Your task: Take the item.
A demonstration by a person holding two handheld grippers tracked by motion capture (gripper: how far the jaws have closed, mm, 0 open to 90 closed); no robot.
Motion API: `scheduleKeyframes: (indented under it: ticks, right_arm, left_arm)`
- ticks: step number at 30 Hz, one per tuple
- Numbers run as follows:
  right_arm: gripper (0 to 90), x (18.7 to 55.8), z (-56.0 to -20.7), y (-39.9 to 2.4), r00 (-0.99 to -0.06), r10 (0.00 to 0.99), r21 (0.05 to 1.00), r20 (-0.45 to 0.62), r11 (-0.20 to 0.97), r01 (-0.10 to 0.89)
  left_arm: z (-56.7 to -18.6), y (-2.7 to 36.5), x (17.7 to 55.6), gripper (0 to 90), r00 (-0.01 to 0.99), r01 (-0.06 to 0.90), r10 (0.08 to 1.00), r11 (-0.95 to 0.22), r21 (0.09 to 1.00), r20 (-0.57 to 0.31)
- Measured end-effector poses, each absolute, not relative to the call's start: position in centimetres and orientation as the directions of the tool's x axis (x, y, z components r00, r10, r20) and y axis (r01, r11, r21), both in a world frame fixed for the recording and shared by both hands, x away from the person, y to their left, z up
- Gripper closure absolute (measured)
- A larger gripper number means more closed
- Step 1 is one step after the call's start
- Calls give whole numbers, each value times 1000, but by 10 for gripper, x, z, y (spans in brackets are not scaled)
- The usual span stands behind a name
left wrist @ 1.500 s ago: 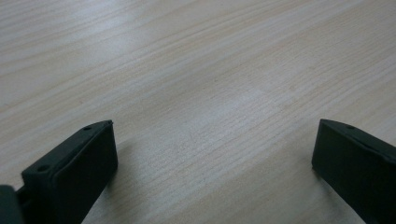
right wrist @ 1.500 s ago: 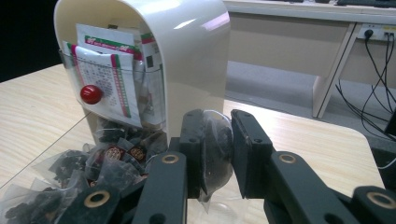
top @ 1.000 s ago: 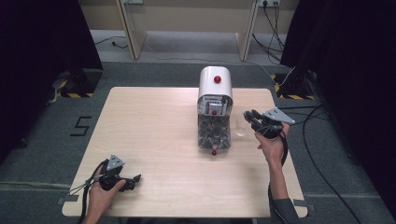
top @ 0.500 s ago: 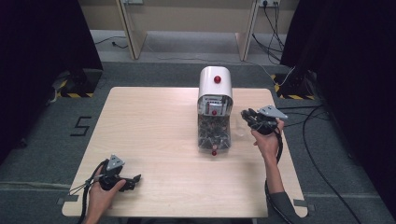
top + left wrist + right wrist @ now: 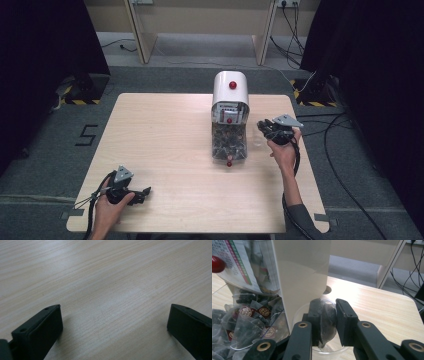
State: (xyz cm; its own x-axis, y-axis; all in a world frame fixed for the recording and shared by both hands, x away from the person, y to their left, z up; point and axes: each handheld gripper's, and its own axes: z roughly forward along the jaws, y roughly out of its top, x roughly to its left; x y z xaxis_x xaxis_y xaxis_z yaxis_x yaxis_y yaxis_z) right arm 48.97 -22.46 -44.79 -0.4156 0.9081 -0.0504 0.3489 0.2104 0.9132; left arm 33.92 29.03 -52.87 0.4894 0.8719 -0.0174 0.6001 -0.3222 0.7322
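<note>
Tabletop (image 5: 165, 135) of pale wood carries a white-hooded dispenser (image 5: 230, 95) near its middle, its clear lower bin (image 5: 229, 145) packed with pyramid tea bags, apparently so they can be drawn from the front. Just right of it the right gripper (image 5: 266, 128) is clamped on one dark tea bag (image 5: 327, 322), held over a clear glass cup (image 5: 299, 315) that stands beside the dispenser's white wall, a position that suggests the bag is meant to go into the cup. At the near left edge the left gripper (image 5: 142, 192) rests low over bare wood, jaws spread wide with nothing between them, seemingly parked out of the way. From above, the cup is a faint glint and hard to make out; its base is cut off in the right gripper view, and the bag's string and tag cannot be told.
</note>
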Motion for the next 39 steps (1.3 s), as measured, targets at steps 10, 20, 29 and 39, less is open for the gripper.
scheduleKeyframes:
  ticks: [10, 20, 29, 39]
  right_arm:
    - [679, 492, -453, -223, -417, 908, 911, -29, 196, 362]
    - [611, 486, -448, -222, -428, 903, 930, -19, 173, 324]
    - [592, 475, -448, -222, -461, 887, 934, -13, 176, 312]
    - [585, 464, -448, -218, -478, 879, 940, -8, 169, 295]
  left_arm:
    - [-529, 290, 339, 0, 489, 600, 872, -321, 732, -18]
    - [-529, 290, 339, 0, 489, 600, 872, -321, 732, -18]
    - [-529, 290, 339, 0, 489, 600, 872, -321, 732, -18]
    - [-529, 290, 339, 0, 488, 600, 872, -321, 732, -18]
